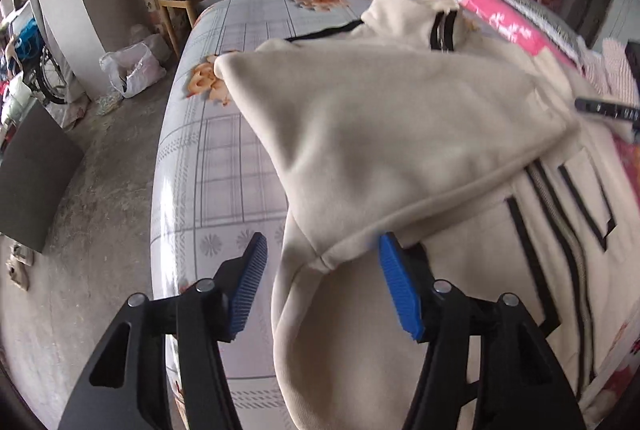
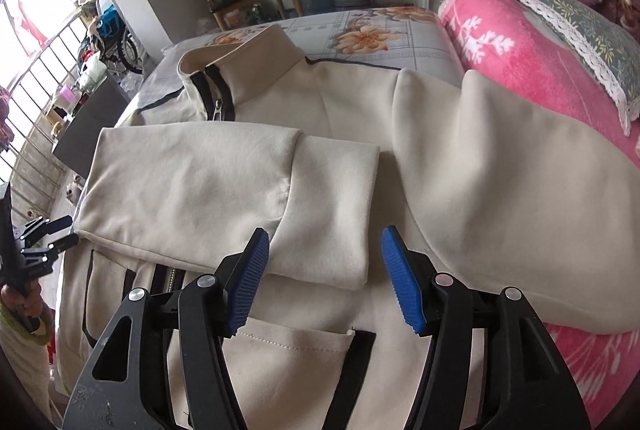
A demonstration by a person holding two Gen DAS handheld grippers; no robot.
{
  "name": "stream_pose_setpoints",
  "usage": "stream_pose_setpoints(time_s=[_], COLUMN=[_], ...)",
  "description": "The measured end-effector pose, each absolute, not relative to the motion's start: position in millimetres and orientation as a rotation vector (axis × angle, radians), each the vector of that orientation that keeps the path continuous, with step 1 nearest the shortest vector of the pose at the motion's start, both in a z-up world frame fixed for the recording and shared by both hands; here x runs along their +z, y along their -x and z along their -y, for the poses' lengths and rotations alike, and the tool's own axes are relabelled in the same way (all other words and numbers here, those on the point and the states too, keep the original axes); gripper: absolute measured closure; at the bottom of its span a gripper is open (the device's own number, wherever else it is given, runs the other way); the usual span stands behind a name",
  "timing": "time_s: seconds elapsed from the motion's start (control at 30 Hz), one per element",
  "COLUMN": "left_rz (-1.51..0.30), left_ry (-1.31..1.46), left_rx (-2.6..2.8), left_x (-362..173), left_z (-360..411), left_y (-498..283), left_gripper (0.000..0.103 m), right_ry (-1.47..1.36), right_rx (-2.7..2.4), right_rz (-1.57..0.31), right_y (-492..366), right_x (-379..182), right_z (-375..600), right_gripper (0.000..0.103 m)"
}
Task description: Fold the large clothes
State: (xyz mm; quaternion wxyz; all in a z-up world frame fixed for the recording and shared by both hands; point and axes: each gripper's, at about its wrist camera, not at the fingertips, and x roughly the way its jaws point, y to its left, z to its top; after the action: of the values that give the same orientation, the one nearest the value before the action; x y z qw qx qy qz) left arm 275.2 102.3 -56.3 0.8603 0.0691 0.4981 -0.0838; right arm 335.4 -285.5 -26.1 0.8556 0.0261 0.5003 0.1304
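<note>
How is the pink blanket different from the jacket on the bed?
The pink blanket is bright pink with a white flower print; the jacket is plain cream with black trim. The blanket is bunched in a thick roll along the side of the bed; the jacket lies spread out flat with its sleeves folded across its front. The jacket has a zipper and pockets; the blanket shows none. Both are soft cloth resting on the bed.

Left gripper (image 1: 324, 286) and right gripper (image 2: 324, 278) both gape wide, holding nothing
</note>
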Motion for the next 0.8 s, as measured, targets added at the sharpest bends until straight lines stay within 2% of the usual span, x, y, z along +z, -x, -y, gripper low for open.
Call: stream_pose_setpoints(time_s=[0.07,0.13,0.3,0.37,0.43,0.5,0.6,0.73,0.8], left_rz=[-1.041,-0.986,-0.940,-0.956,-0.971,-0.964,-0.963,-0.868,-0.814], left_ry=[-0.190,-0.180,-0.051,-0.005,0.005,0.011,0.057,0.170,0.229], left_rx=[-0.108,-0.026,0.039,0.029,0.038,0.036,0.003,-0.084,-0.141], left_x=[-69.5,-66.3,-58.4,-61.8,-67.3,-67.9,-63.5,-34.6,-17.0], left_z=[-101.2,-108.4,-136.7,-145.1,-148.8,-150.7,-155.0,-166.9,-168.0], left_y=[-272.1,-267.9,-257.9,-254.2,-252.1,-247.5,-238.6,-217.7,-220.7], left_gripper=[0.045,0.055,0.063,0.063,0.063,0.063,0.066,0.067,0.071], right_ry=[-0.060,-0.056,-0.015,-0.018,-0.032,-0.035,-0.015,0.068,0.083], right_rx=[0.281,0.275,0.239,0.223,0.212,0.214,0.232,0.219,0.224], right_rz=[-1.063,-1.069,-1.070,-1.074,-1.070,-1.060,-1.059,-1.139,-1.133], right_y=[-336.1,-333.6,-329.5,-333.9,-340.3,-347.3,-356.6,-360.7,-359.8], right_x=[-29.9,-31.3,-30.5,-29.4,-26.4,-23.7,-28.7,-55.0,-52.8], right_z=[280.7,277.0,275.0,276.6,275.7,269.8,257.1,247.7,247.5], right_gripper=[0.047,0.046,0.047,0.047,0.050,0.058,0.065,0.067,0.067])
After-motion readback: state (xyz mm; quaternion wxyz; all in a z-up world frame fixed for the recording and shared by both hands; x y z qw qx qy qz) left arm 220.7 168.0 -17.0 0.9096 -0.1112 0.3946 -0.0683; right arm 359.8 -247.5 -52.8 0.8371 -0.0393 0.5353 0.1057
